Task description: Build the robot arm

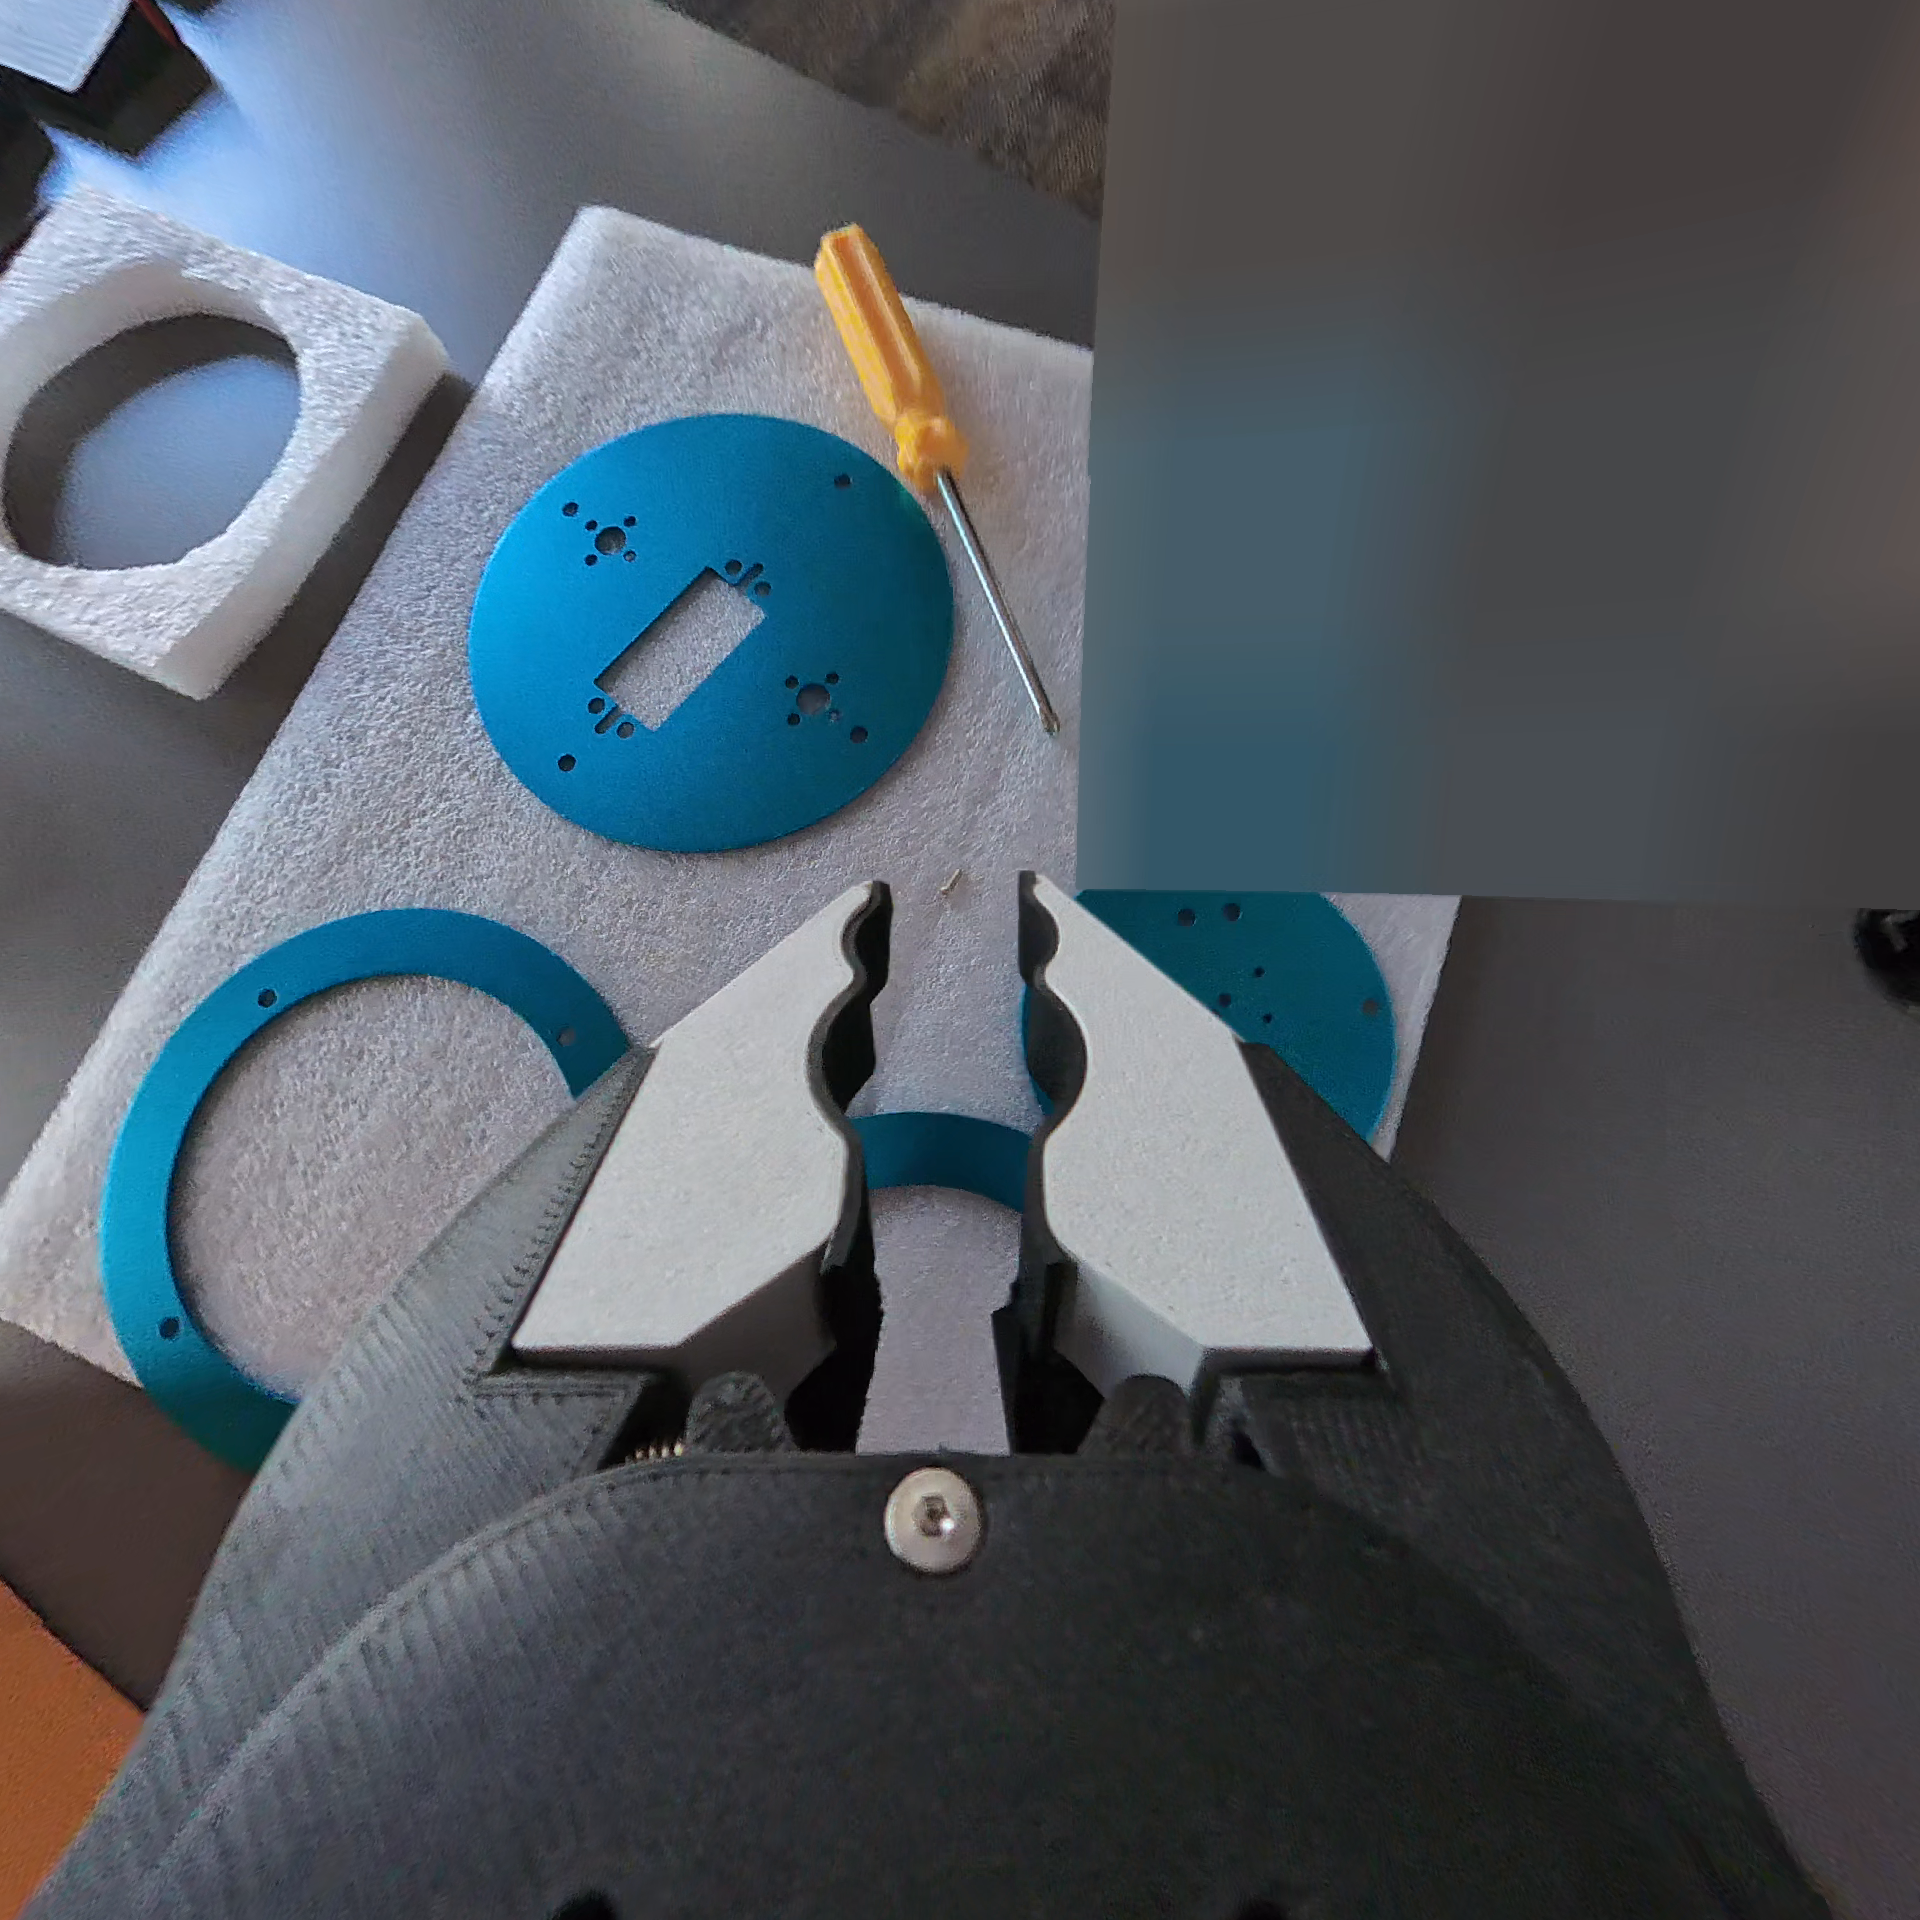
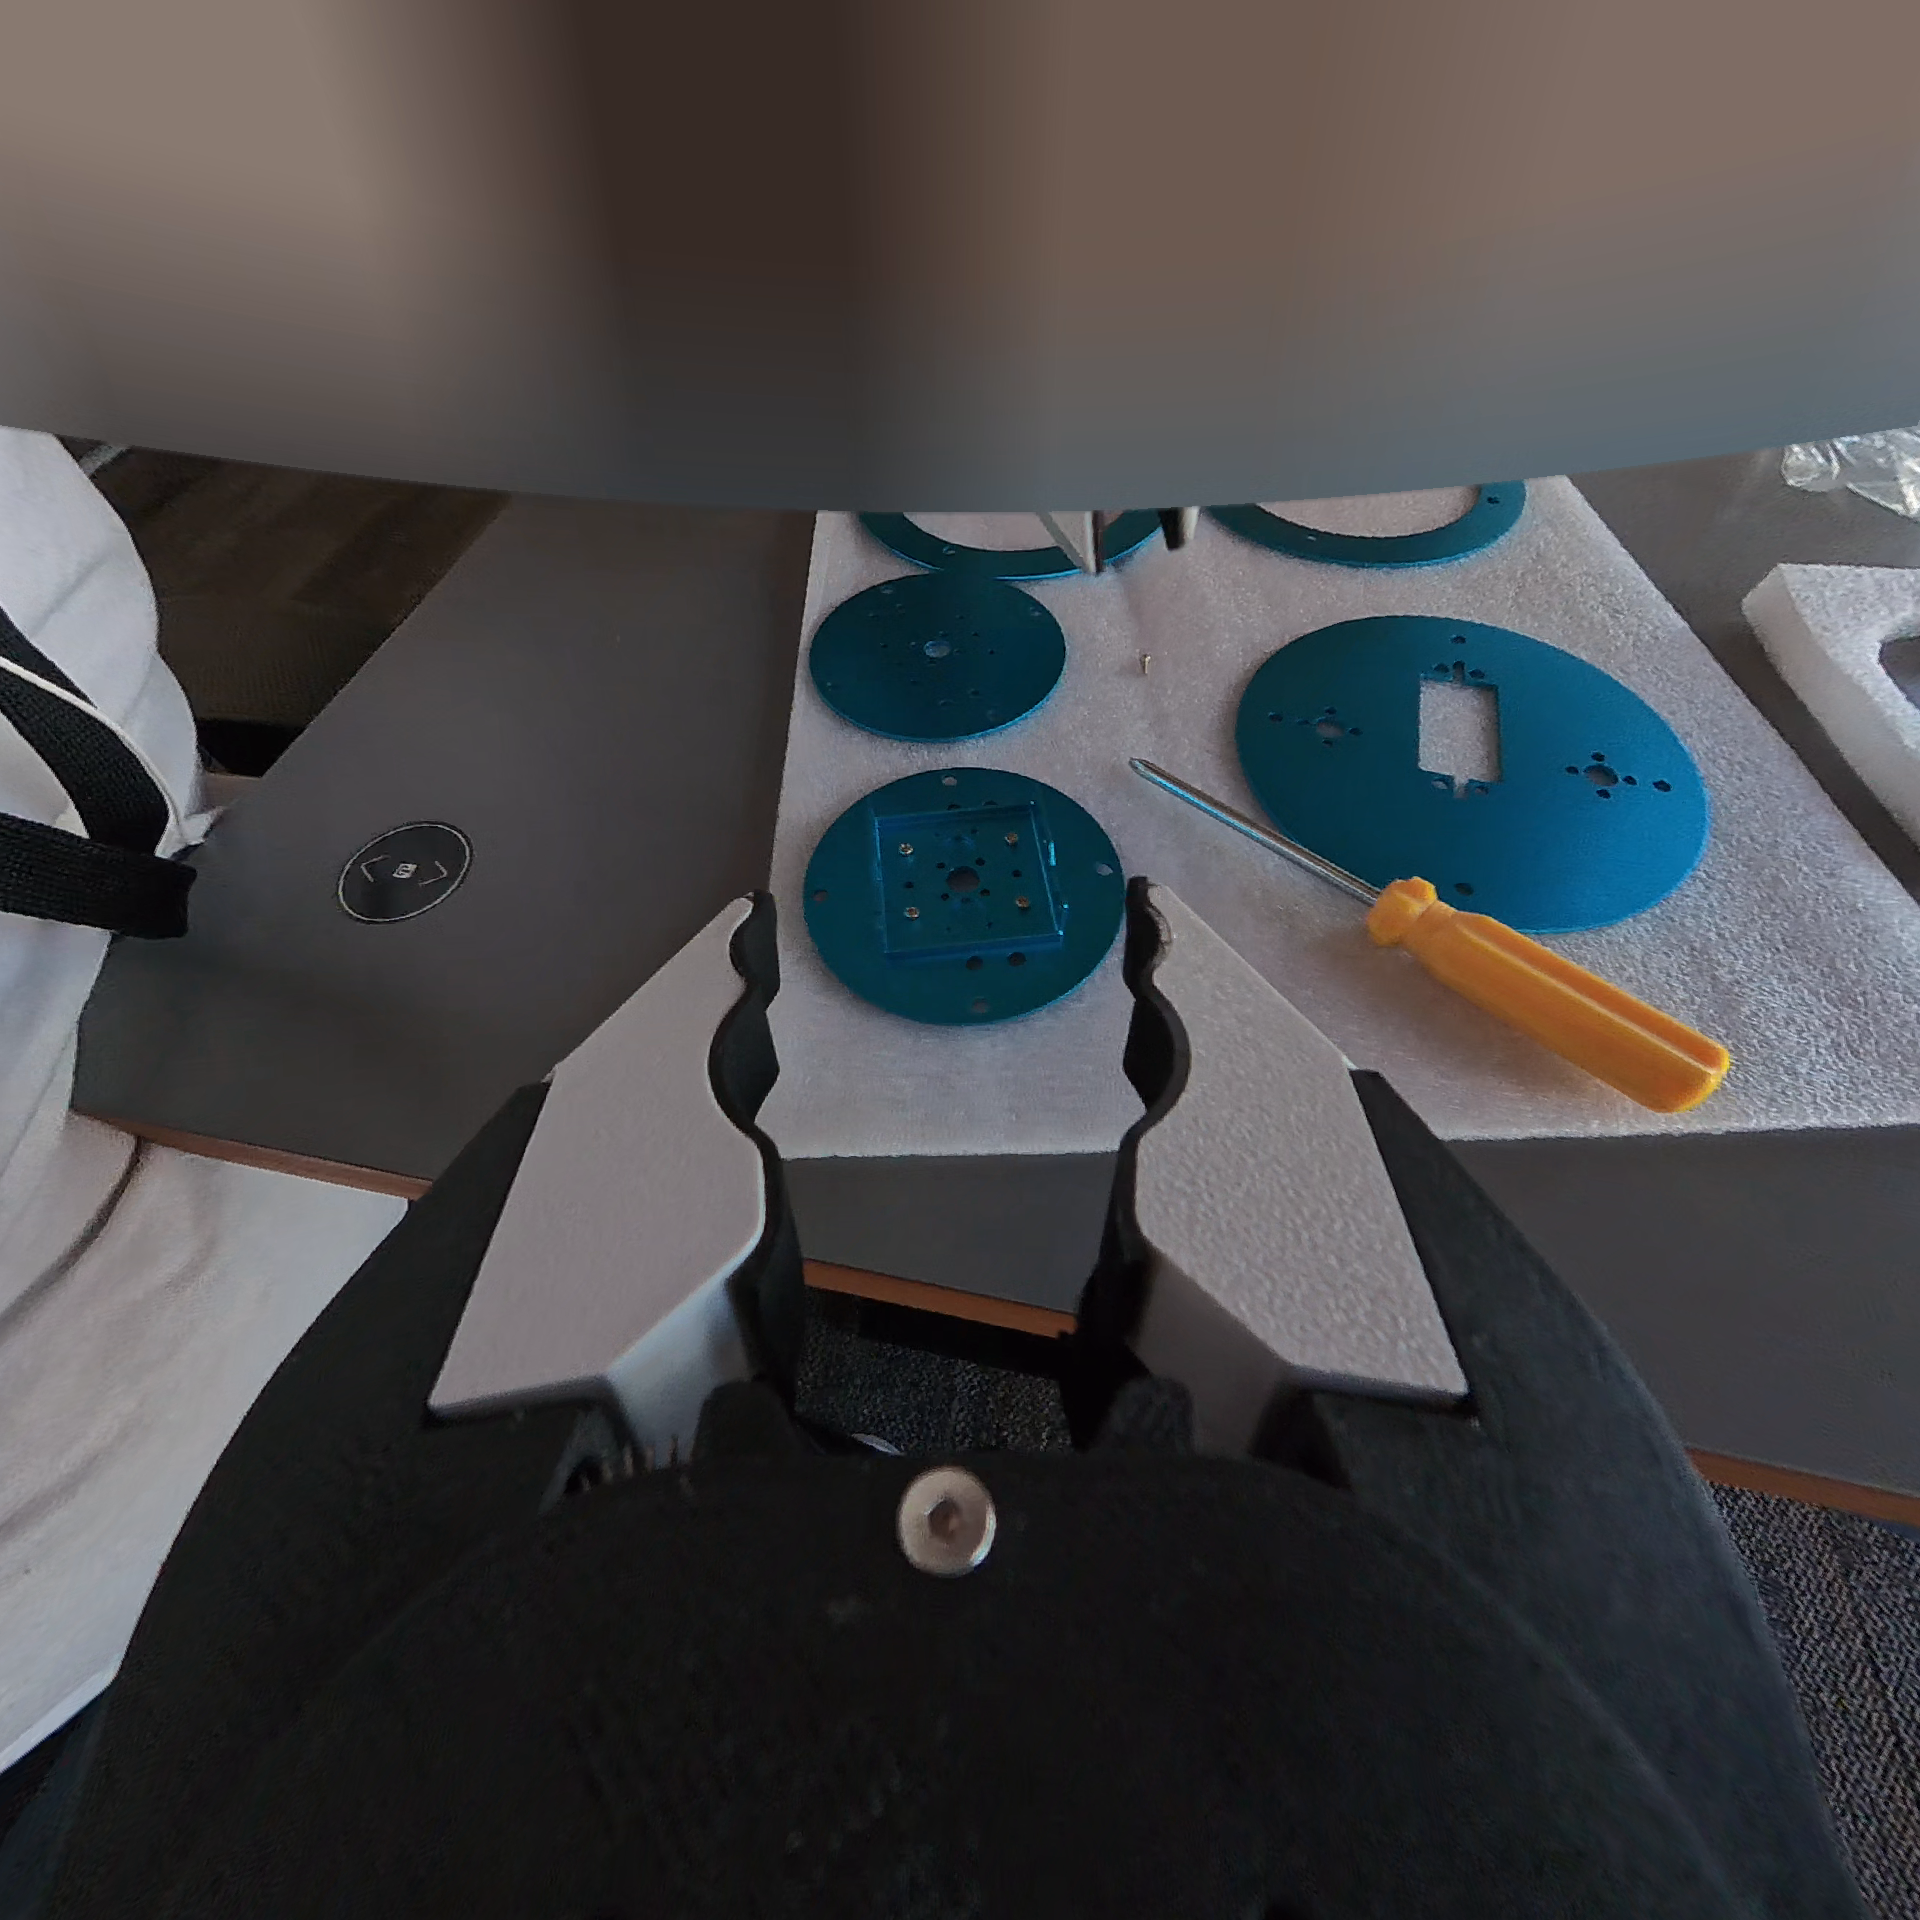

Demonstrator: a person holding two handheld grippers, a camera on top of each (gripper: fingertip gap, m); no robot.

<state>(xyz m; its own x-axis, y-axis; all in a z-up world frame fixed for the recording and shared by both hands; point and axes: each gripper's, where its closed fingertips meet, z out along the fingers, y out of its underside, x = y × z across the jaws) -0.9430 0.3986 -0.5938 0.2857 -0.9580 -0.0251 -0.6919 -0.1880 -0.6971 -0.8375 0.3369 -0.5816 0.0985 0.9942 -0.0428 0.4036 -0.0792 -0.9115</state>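
Because the blue plates lie spread on the white foam sheet (image 2: 1195, 997), both grippers hover empty: left gripper (image 1: 951, 904) jaws slightly apart near a tiny screw (image 1: 948, 883), right gripper (image 2: 945, 914) jaws wider before the square-recessed disc (image 2: 961, 894).

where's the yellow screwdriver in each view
Left wrist view: the yellow screwdriver is upper centre, handle away from the camera, tip pointing lower right.
Right wrist view: the yellow screwdriver is right of centre, handle toward the lower right.
Shared landmark: the large blue disc with a rectangular cutout, just beside it.
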